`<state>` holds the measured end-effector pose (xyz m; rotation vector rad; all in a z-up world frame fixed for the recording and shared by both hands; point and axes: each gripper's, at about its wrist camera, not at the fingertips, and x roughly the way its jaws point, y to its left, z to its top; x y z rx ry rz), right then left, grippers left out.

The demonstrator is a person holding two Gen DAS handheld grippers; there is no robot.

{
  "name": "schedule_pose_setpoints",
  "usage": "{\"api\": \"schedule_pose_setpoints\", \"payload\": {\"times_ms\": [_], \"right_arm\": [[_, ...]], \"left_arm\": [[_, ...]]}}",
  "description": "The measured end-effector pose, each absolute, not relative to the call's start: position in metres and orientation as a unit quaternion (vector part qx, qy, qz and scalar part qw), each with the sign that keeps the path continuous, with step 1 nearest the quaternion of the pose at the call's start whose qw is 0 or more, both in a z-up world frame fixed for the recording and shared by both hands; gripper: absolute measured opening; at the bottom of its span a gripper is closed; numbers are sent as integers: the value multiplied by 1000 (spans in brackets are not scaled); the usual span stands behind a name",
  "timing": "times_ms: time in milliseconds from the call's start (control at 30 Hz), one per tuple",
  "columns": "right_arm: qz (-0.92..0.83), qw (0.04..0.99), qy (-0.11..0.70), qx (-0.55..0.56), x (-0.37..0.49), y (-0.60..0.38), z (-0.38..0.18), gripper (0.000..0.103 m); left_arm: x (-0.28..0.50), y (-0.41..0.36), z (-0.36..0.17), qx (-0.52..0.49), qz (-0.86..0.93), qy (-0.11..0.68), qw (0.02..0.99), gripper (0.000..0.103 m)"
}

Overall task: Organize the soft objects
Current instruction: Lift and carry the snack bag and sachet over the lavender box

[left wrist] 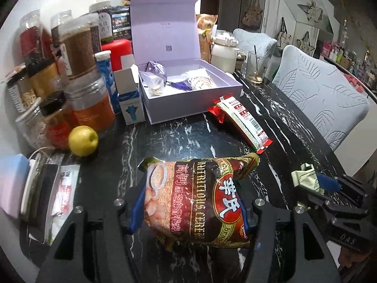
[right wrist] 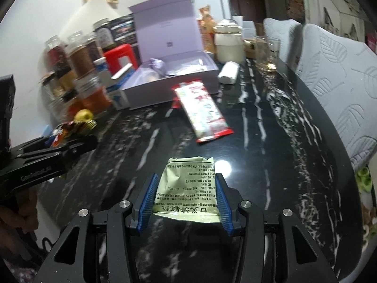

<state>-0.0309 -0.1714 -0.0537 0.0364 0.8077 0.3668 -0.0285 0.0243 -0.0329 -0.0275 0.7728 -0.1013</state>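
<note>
My left gripper [left wrist: 190, 202] is shut on a red-brown cereal bag [left wrist: 200, 195], held above the black marble table [left wrist: 179, 136]. In the right wrist view my right gripper [right wrist: 185, 179] is shut on a pale green sachet [right wrist: 188, 195] with printed text, also off the table. Each gripper shows at the edge of the other's view: the right gripper [left wrist: 327, 184] with the sachet [left wrist: 304, 175], the left gripper [right wrist: 70, 141] with the bag [right wrist: 62, 131]. An open lilac box [left wrist: 188, 103] [right wrist: 165, 94] stands ahead, with small soft pouches inside. A long red-and-white packet [left wrist: 242, 122] [right wrist: 205, 113] lies in front of it.
Several jars [left wrist: 77, 75] crowd the table's left, with a yellow apple [left wrist: 83, 140] in front and a small blue-white carton [left wrist: 128, 94] by the box. A white jar [left wrist: 223, 52], a glass [left wrist: 255, 68] and a white roll [right wrist: 228, 73] stand behind; padded chairs [left wrist: 320, 103] line the right edge.
</note>
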Motion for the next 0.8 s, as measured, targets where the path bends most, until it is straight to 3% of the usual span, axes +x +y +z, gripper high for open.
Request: {"api": "schedule_pose_setpoints", "payload": {"times_ms": [800], "right_arm": [[263,908,326,14,-23,-147,4,48]], "left_arm": [[-11,22,26,-25,-54,300,952,60]]}}
